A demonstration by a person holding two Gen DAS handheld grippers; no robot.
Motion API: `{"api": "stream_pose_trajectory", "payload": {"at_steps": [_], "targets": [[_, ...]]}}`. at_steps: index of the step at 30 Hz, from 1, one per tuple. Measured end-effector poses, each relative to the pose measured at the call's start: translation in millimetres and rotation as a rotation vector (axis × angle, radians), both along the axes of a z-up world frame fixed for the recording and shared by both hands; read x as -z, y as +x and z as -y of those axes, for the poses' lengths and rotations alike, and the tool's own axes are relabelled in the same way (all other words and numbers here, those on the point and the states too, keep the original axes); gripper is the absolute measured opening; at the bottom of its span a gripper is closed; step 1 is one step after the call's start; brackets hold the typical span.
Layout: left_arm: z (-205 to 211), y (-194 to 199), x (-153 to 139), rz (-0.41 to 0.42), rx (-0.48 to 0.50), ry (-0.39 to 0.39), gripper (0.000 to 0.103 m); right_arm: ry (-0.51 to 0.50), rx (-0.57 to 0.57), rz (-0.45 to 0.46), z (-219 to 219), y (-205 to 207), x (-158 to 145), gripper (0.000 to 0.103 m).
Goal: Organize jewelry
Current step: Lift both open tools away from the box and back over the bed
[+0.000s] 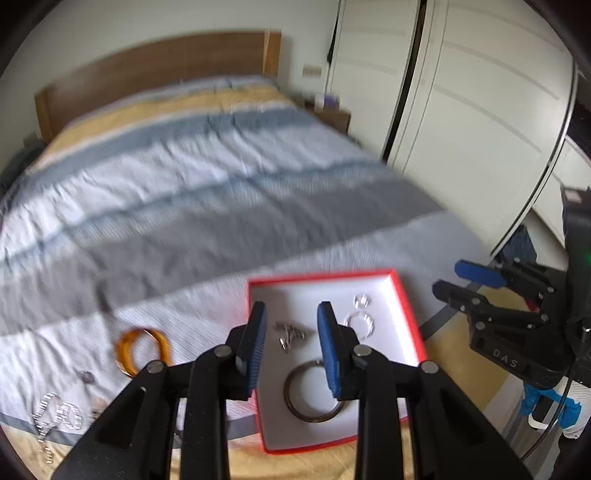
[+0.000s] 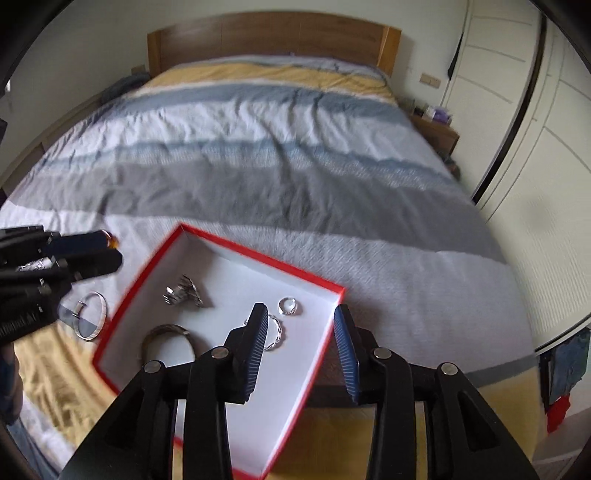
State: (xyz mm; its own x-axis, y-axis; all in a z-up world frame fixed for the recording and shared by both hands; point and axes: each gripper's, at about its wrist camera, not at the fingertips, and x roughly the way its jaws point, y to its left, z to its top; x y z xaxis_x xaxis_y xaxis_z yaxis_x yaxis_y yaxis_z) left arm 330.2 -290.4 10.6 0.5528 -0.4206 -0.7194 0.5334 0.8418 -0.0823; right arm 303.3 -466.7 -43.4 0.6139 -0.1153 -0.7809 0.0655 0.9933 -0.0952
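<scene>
A red box with a white inside lies on the bed's near end. In it are a silver brooch, a dark bangle and two small silver rings. My left gripper hangs above the box, open and empty. An amber bangle and silver pieces lie on the cover to the left. In the right wrist view my right gripper is open and empty over the box's right corner, above the rings. A silver bangle lies left of the box.
The bed has a striped grey, blue and yellow cover and a wooden headboard. A white wardrobe stands along the right, with a nightstand beside the bed. Each gripper shows at the edge of the other's view.
</scene>
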Motion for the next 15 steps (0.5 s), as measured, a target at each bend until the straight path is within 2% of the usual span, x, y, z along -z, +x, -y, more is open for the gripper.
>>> {"api": "stream_pose_trajectory", "payload": {"at_steps": [5, 8, 12, 15], "targets": [[-50, -39, -91, 0.116, -0.030, -0.016, 0.027, 0.001, 0.017, 0.144, -10, -52, -85, 0.047], [-88, -66, -130, 0.165, -0.075, 0.000, 0.027, 0.008, 0.012, 0.238, -24, -87, -136, 0.054], [-145, -97, -161, 0.199, -0.161, 0.008, 0.027, 0.044, 0.004, 0.330, -41, -136, -178, 0.054], [-188, -121, -173, 0.221, -0.235, 0.025, 0.027, 0.051, 0.000, 0.362, -54, -167, -195, 0.054]]}}
